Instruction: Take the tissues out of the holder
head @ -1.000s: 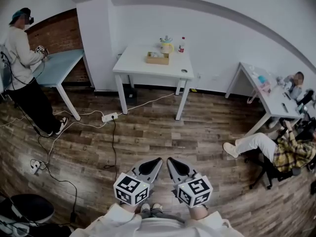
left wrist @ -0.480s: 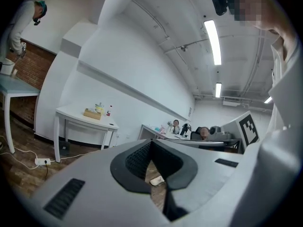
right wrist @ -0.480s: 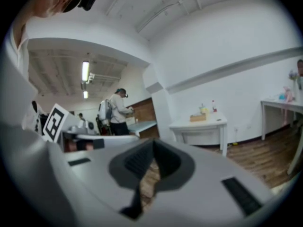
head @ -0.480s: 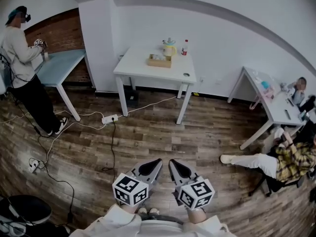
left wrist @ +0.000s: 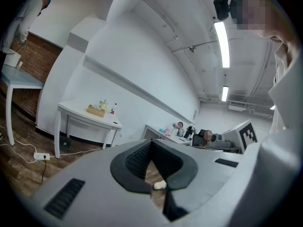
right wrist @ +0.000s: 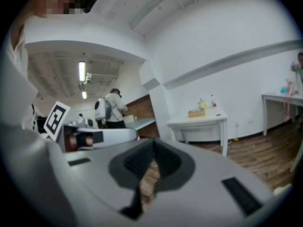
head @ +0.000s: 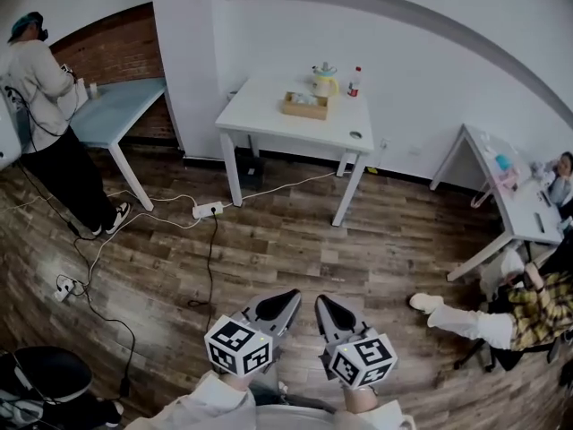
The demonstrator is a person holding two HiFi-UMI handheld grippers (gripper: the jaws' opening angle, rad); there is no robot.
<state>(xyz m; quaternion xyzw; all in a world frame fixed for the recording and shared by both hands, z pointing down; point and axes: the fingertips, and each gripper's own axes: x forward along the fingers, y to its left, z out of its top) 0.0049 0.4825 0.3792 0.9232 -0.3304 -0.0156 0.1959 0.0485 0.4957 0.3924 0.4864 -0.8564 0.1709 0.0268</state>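
Note:
The tissue holder (head: 306,106) is a small wooden box with white tissues in it, standing on the white table (head: 269,115) across the room. It also shows far off in the left gripper view as the holder (left wrist: 95,110) and in the right gripper view as the holder (right wrist: 196,113). My left gripper (head: 291,296) and right gripper (head: 320,301) hang side by side close to my body, well short of the table. The left gripper (left wrist: 151,143) is shut with nothing in it. The right gripper (right wrist: 153,143) is likewise shut and holds nothing.
A yellow kettle (head: 324,81) and a bottle (head: 356,81) stand behind the holder. A power strip (head: 208,210) and cables lie on the wood floor before the table. A person (head: 36,88) stands at a blue table (head: 116,106) on the left; another sits at right (head: 528,303).
The view has shifted: the white table now sits further right and slightly nearer. Both grippers stay shut and side by side near my body.

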